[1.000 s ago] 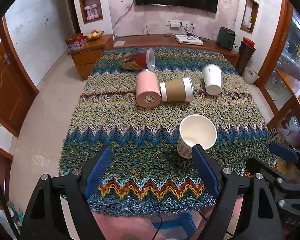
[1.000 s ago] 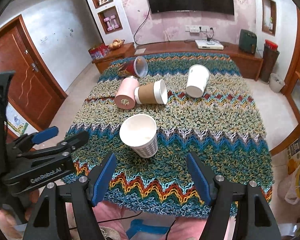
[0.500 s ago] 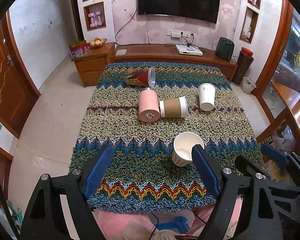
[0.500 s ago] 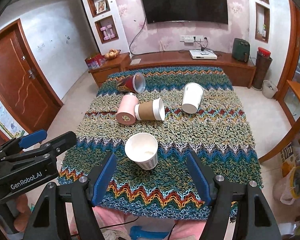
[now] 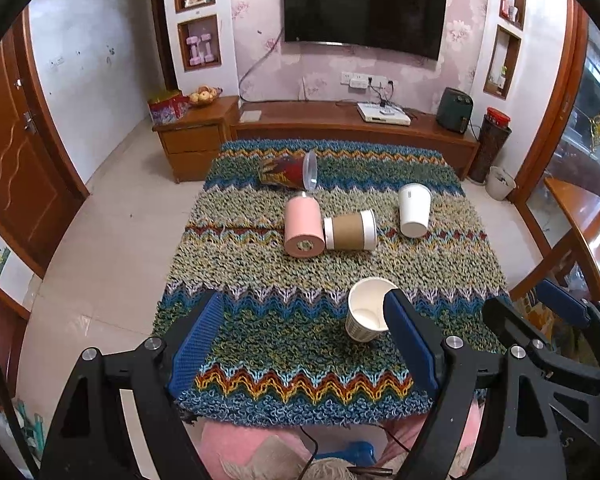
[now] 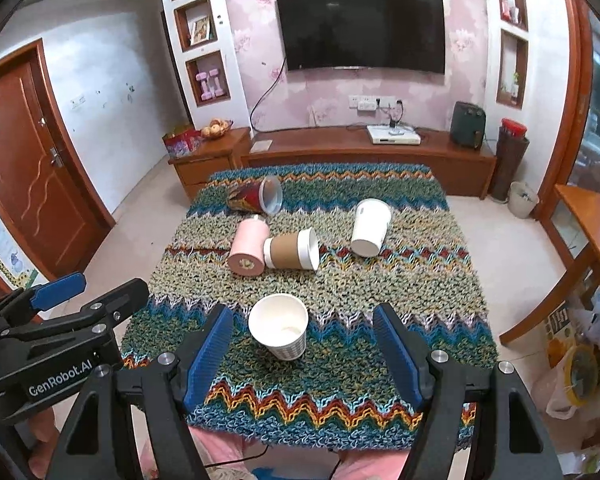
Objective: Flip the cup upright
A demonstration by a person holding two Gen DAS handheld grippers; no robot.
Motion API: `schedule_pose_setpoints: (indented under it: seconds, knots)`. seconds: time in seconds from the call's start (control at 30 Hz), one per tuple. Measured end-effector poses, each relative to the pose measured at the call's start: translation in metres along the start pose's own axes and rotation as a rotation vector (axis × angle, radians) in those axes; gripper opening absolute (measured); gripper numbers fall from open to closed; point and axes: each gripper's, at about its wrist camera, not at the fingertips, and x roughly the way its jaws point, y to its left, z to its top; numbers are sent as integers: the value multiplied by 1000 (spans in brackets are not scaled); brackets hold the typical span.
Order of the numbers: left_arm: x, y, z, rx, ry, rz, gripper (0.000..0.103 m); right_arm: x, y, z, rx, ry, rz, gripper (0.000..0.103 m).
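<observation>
On the near part of the knitted zigzag worktop cover (image 6: 340, 360), the white paper cup (image 6: 279, 331) is standing upright, mouth open upward. Behind it, 4 cups are lying on their sides: pink (image 6: 247, 247), brown-sleeved (image 6: 292, 249), white (image 6: 370, 227) and red-patterned (image 6: 256, 196). Both the right gripper (image 6: 302, 354) and the left gripper (image 5: 302, 342) are holding their blue fingers wide apart, gripping nothing. "GenRobot.AI" is showing on the left gripper's body.
</observation>
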Motion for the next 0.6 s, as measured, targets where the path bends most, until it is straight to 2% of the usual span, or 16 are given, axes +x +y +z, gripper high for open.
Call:
schedule_pose_setpoints:
  seconds: [0.3, 0.6]
  knots:
    - [-4, 0, 6, 2, -35, 8, 85, -6, 0, 4, -8, -25, -11, 73]
    - [-4, -2, 7, 4, -36, 2, 85, -8, 0, 7, -11, -32, -16, 73]
